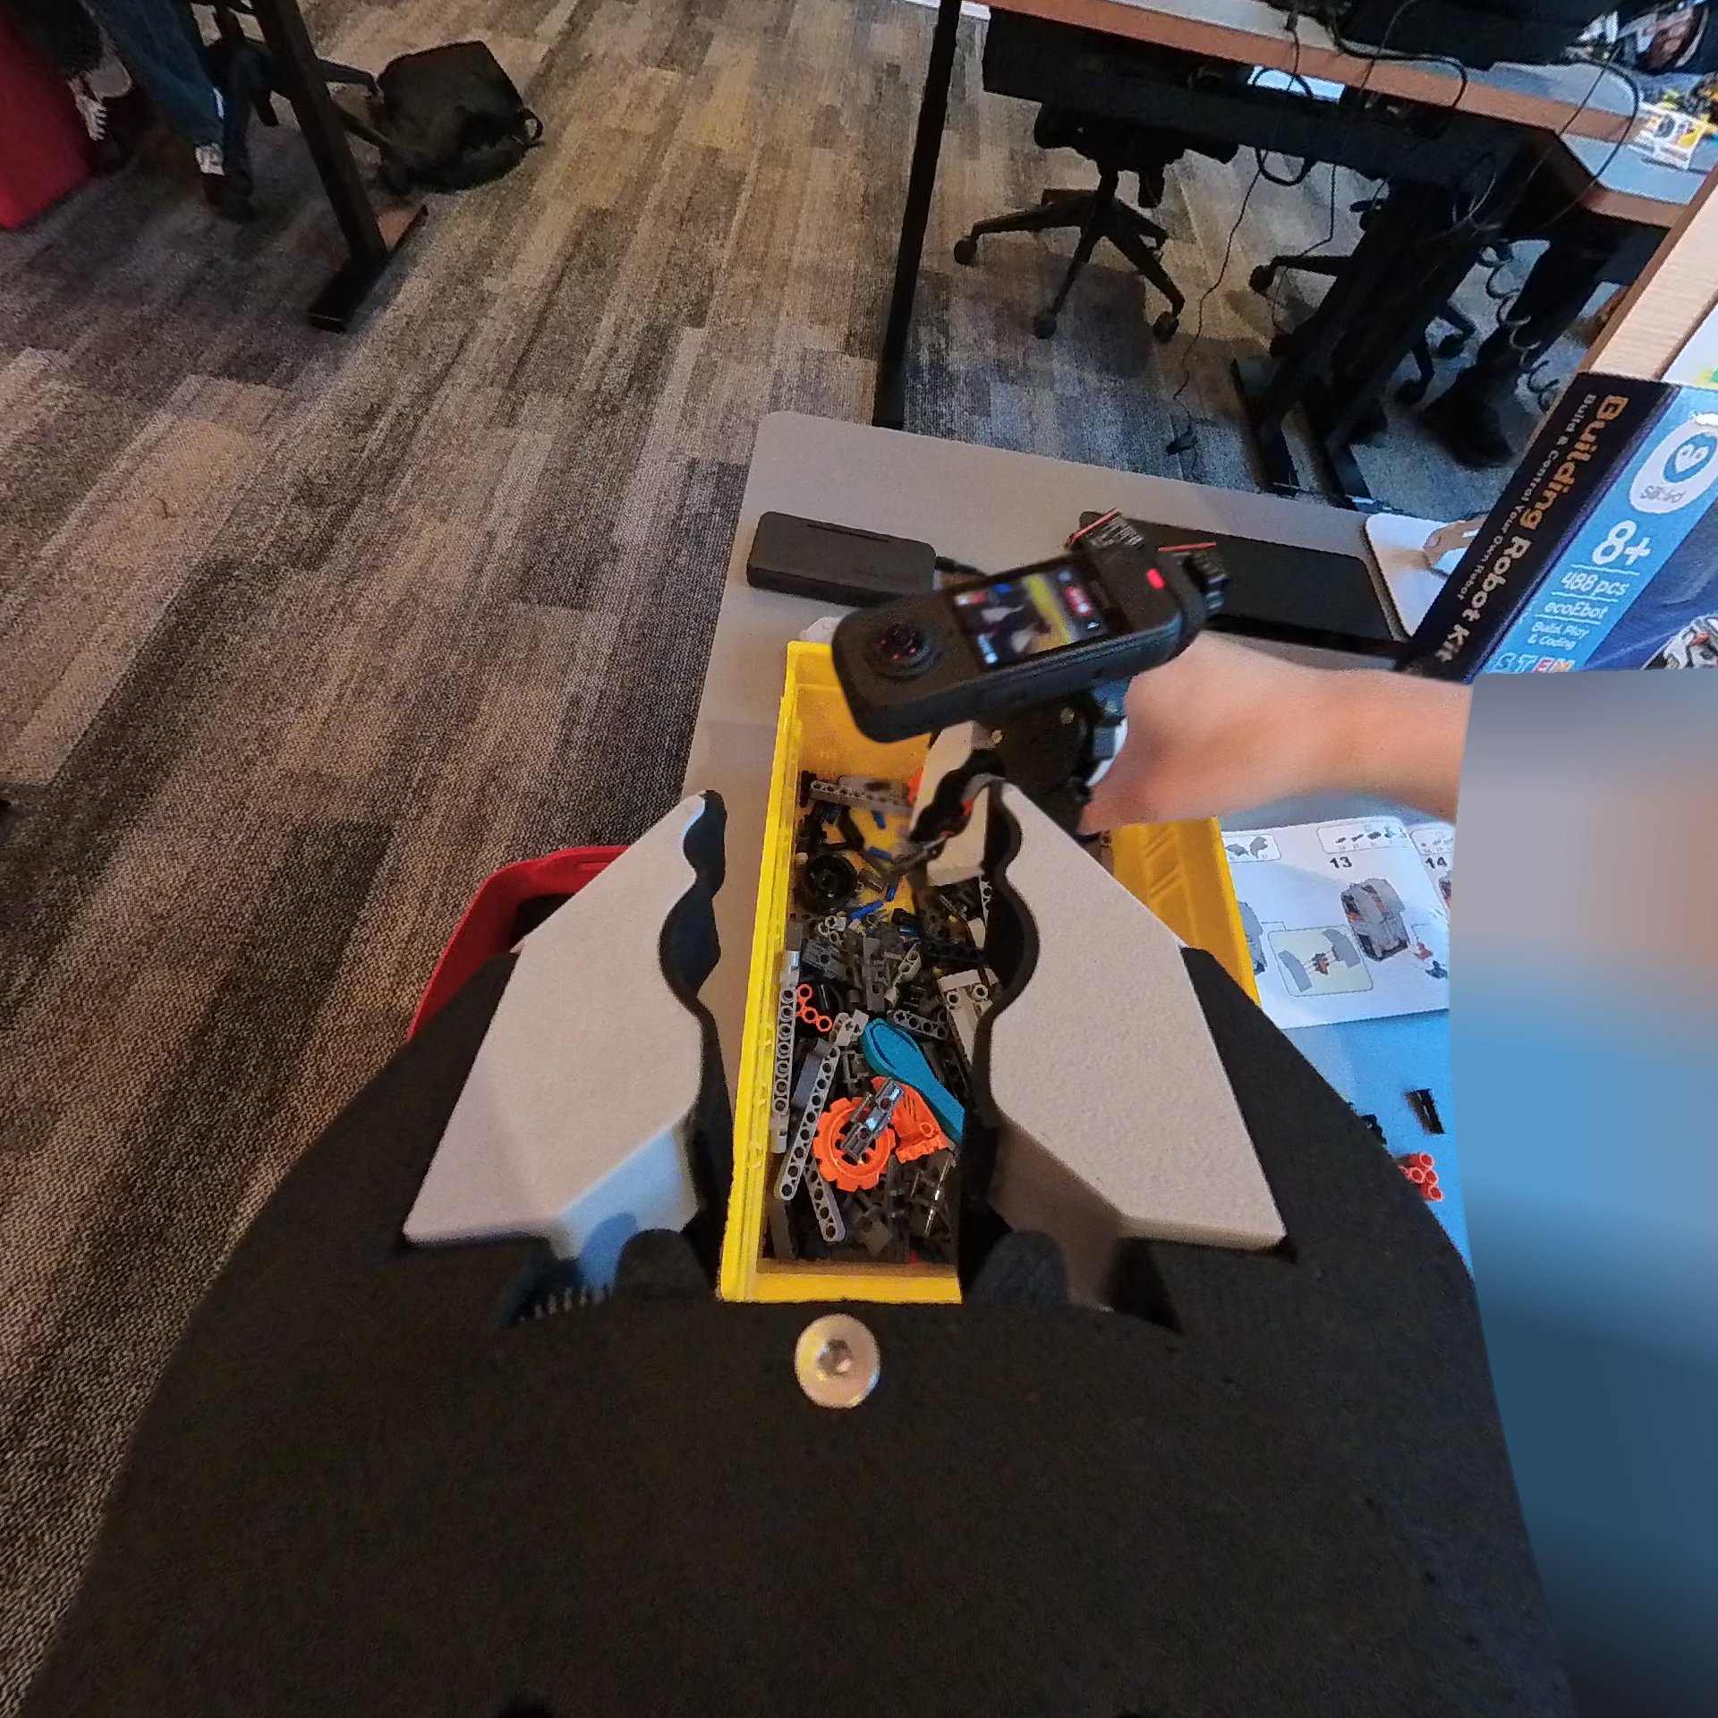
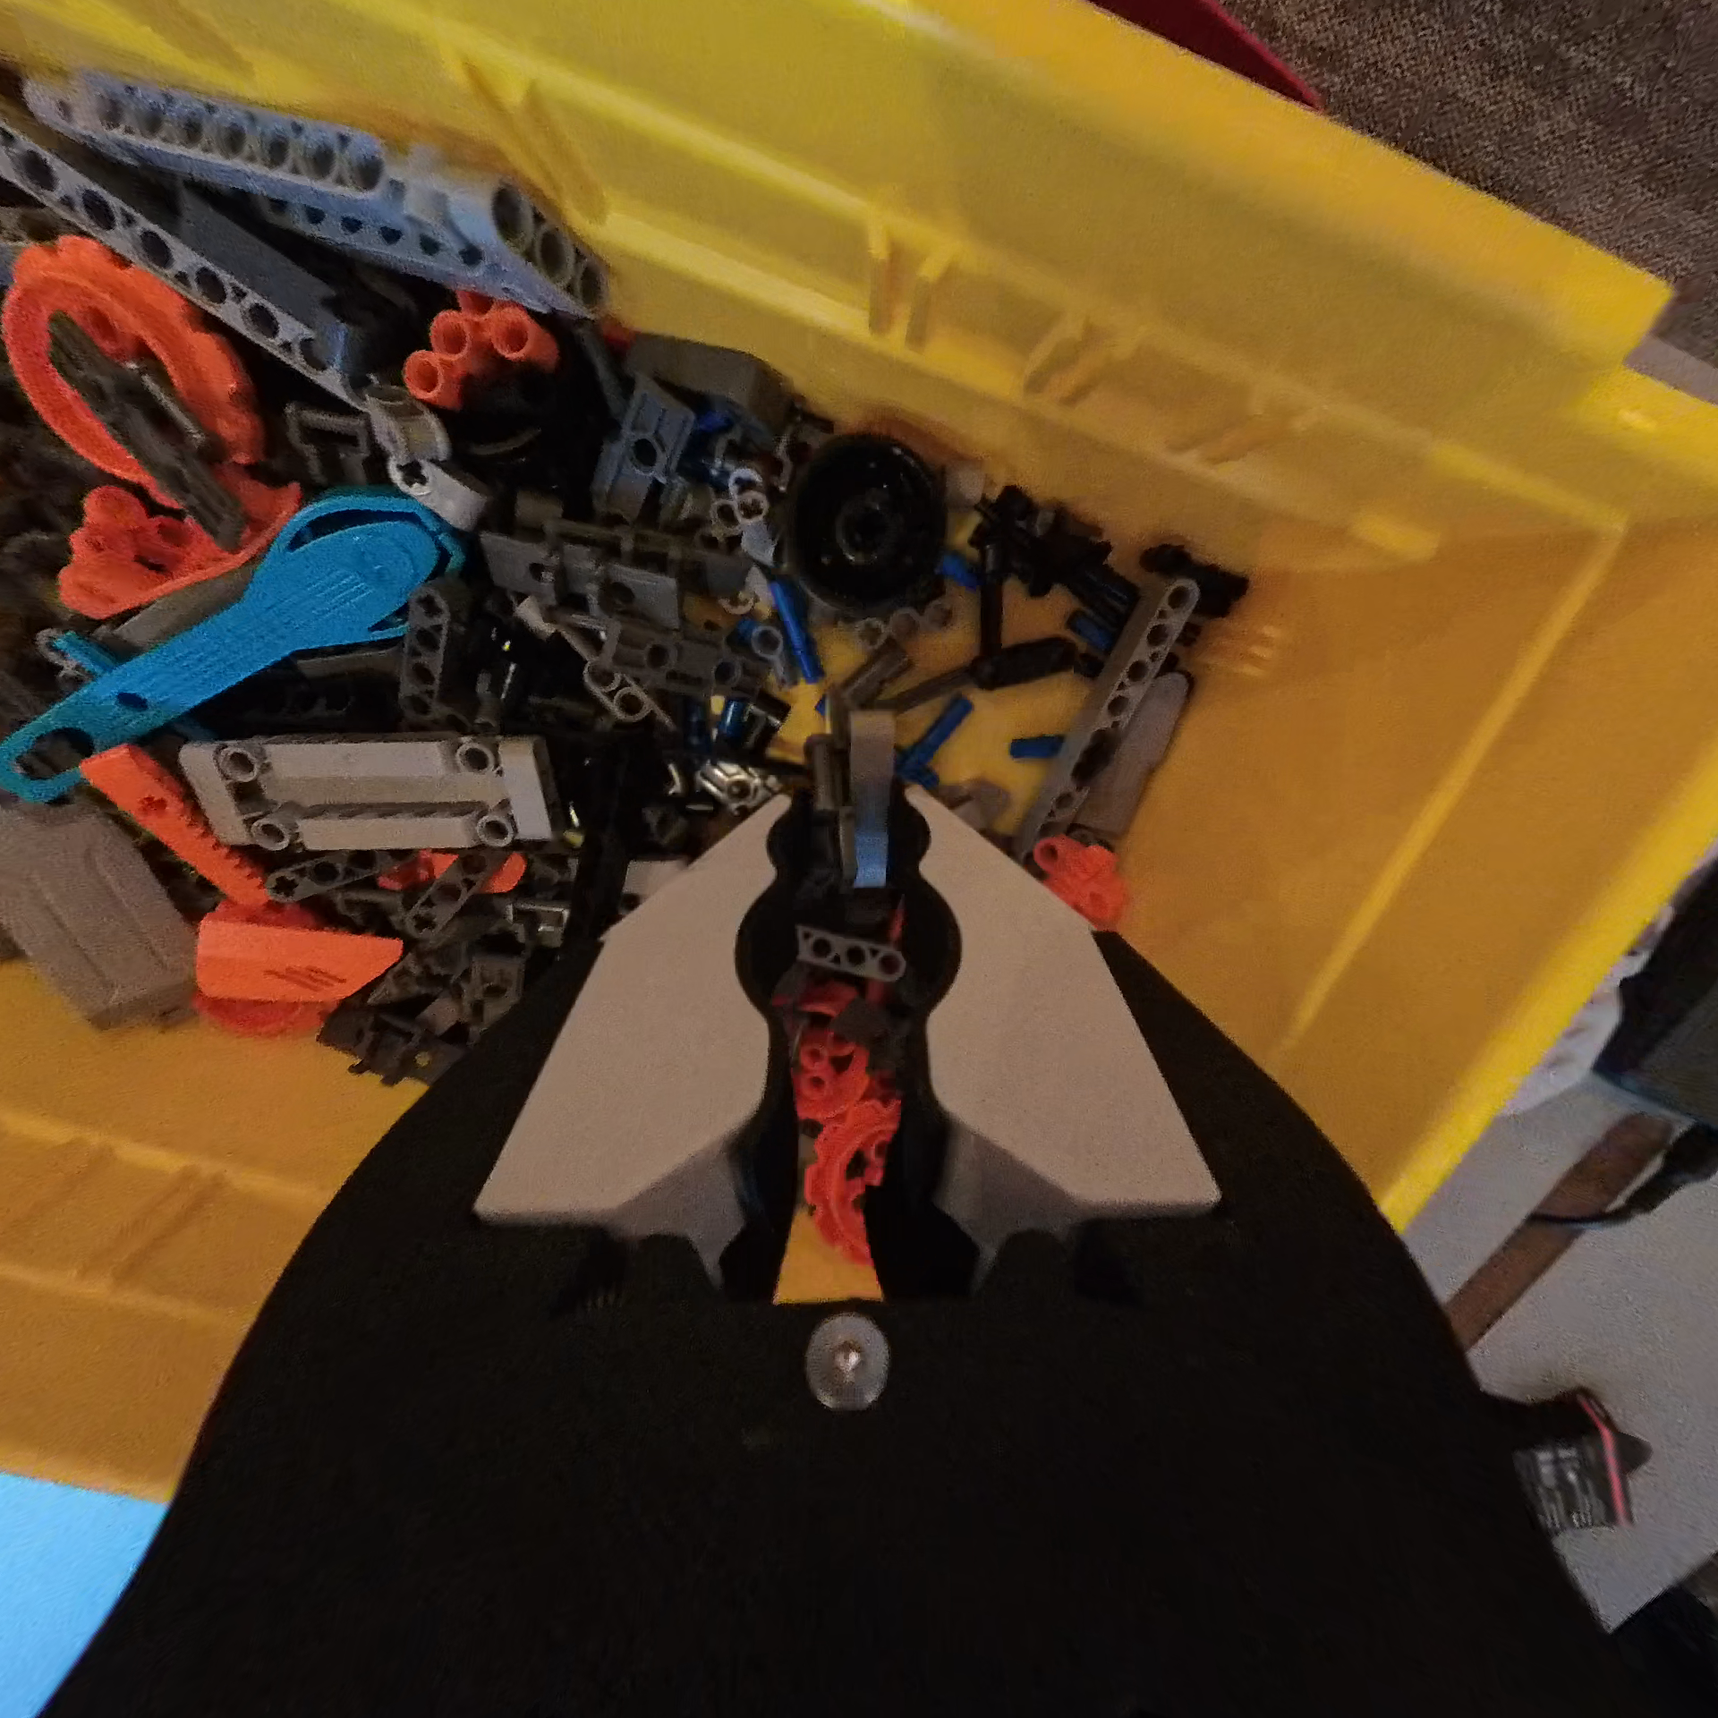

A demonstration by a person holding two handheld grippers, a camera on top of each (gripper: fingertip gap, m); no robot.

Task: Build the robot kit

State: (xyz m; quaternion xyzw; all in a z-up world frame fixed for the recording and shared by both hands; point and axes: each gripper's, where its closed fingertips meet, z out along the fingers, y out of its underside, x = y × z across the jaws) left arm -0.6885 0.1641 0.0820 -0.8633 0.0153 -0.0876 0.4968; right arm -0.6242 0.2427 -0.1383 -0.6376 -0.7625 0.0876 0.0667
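A yellow bin [image 1: 770, 837] full of grey, black, orange and blue building parts stands on a grey table. My left gripper [image 1: 855, 809] is open and empty, hovering above the bin. An orange gear [image 1: 851, 1139] and a blue tool [image 1: 916, 1069] lie below it. My right gripper [image 1: 934, 841], held by a hand and carrying a camera [image 1: 1013, 641], reaches into the bin's far end. In the right wrist view the right gripper [image 2: 851, 804] is shut on a small grey part [image 2: 869, 753] above the bin's floor [image 2: 1255, 837], near a black wheel [image 2: 869, 530].
An instruction booklet [image 1: 1339, 920] lies right of the bin on a blue mat [image 1: 1367, 1069] with small red parts [image 1: 1420, 1173]. A kit box [image 1: 1580, 539] stands at the back right, a flat black device [image 1: 837, 553] behind the bin, a red container [image 1: 521, 892] to its left.
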